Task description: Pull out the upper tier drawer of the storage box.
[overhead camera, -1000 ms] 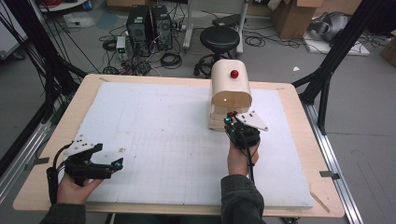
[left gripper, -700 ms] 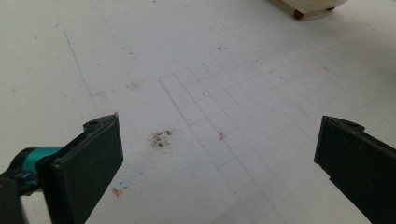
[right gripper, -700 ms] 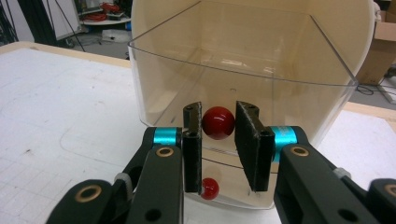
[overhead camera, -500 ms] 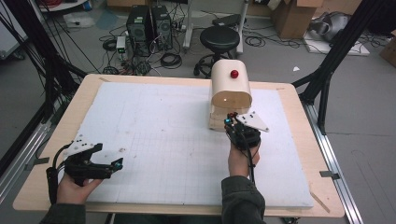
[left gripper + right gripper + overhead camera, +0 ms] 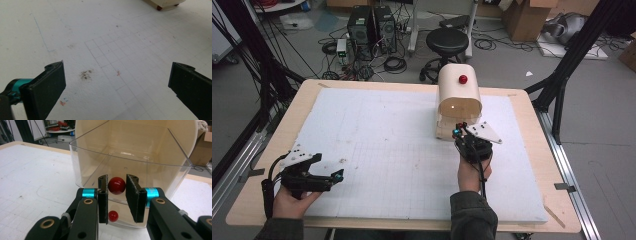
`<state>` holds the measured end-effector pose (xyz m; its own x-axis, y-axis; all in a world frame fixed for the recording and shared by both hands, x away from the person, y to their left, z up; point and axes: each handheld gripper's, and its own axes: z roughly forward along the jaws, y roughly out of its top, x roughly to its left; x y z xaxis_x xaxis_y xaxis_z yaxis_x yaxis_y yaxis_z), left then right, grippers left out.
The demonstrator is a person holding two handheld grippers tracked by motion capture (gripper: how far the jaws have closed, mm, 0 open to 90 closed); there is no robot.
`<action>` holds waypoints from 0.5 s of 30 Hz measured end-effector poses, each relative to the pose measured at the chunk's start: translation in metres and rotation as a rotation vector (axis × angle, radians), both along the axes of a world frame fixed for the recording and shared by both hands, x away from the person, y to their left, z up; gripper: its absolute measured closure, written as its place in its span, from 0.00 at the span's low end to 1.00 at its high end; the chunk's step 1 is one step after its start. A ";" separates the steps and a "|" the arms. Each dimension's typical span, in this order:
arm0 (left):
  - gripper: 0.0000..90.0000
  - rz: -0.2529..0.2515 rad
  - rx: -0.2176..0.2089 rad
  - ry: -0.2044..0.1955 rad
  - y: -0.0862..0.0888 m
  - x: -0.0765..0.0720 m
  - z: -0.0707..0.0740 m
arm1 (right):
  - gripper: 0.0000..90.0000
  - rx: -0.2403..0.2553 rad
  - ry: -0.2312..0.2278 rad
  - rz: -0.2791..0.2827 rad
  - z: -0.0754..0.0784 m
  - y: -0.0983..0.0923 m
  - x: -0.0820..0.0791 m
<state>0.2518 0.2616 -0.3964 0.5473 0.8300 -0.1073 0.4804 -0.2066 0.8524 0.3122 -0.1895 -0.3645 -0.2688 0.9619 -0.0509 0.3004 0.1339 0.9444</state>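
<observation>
Right gripper (image 5: 117,192) clamps the red knob (image 5: 116,185) (on a clear drawer (image 5: 130,157)); left gripper (image 5: 117,82) spread apart.

A white gridded mat (image 5: 402,145) covers most of the pale wooden tabletop (image 5: 532,125), leaving a bare wood border all round. The mat carries faint pen lines and a small dark smudge (image 5: 86,74) with a reddish fleck (image 5: 118,72) just beside it. On the grey floor beyond the far edge stand a black round stool (image 5: 447,40) and two dark computer towers (image 5: 371,27), with loose coiled cables (image 5: 394,64) between them. Cardboard boxes (image 5: 524,17) sit farther back at the right.
</observation>
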 end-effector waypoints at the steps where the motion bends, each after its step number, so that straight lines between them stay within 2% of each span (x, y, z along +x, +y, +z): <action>1: 0.02 0.001 -0.001 0.000 0.000 0.000 0.000 | 0.81 -0.002 -0.002 0.000 0.000 0.000 0.000; 15: 0.02 -0.001 0.004 -0.001 -0.001 0.000 0.000 | 0.81 -0.002 -0.003 0.010 0.000 -0.001 -0.008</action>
